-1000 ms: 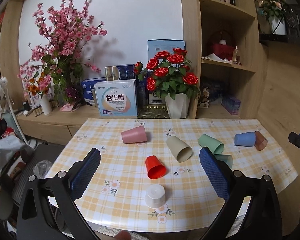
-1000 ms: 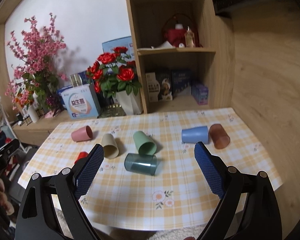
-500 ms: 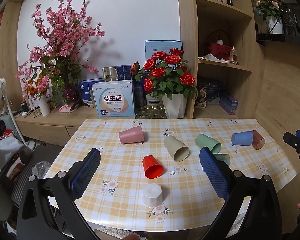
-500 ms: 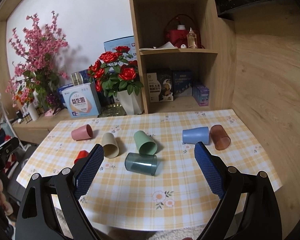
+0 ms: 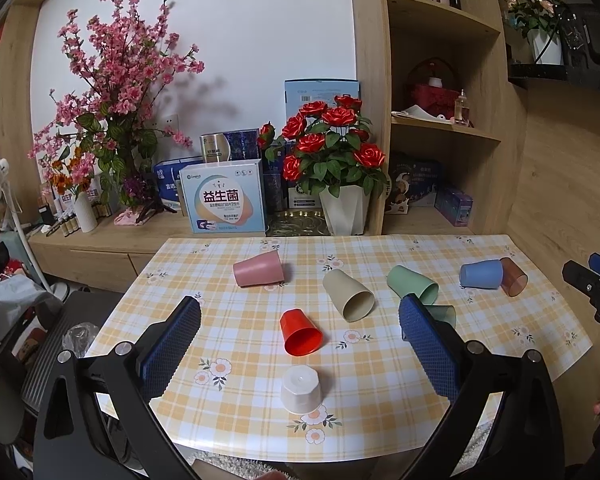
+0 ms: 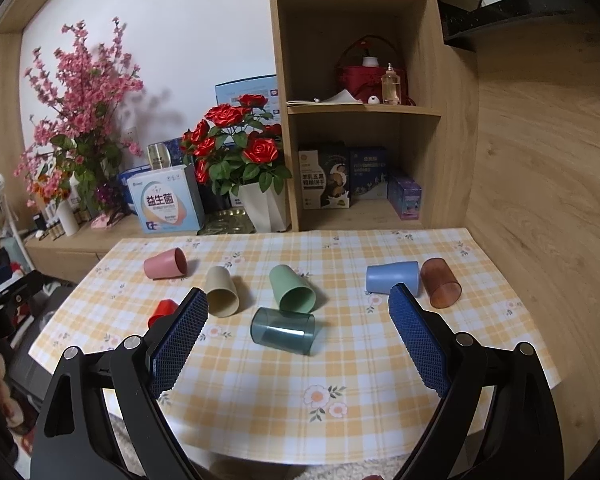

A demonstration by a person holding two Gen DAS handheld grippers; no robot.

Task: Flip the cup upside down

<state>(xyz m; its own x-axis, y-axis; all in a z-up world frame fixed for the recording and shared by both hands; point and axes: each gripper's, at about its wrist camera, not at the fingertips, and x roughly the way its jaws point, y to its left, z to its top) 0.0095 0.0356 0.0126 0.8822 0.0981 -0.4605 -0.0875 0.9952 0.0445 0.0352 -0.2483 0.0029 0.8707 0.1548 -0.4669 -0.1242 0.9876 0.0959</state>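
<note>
Several cups lie on their sides on the checked tablecloth (image 5: pixel 236 408): pink (image 5: pixel 258 269), beige (image 5: pixel 349 295), red (image 5: pixel 301 333), green (image 5: pixel 412 284), blue (image 5: pixel 481 275), brown (image 5: pixel 513 276). A white cup (image 5: pixel 301 389) stands upside down near the front edge. In the right wrist view a dark teal cup (image 6: pixel 283 331) lies on its side in front of the green cup (image 6: pixel 292 289). My left gripper (image 5: pixel 300 320) is open and empty, above the front edge. My right gripper (image 6: pixel 298 314) is open and empty, back from the teal cup.
A white pot of red roses (image 5: pixel 334 162), a boxed product (image 5: pixel 223 202) and a pink blossom vase (image 5: pixel 112 120) stand on the sideboard behind the table. A wooden shelf unit (image 6: pixel 364 100) rises at the back right. A wood wall (image 6: pixel 540 160) is to the right.
Both grippers have drawn back and risen slightly, so the table looks a little farther away. No cup has moved.
</note>
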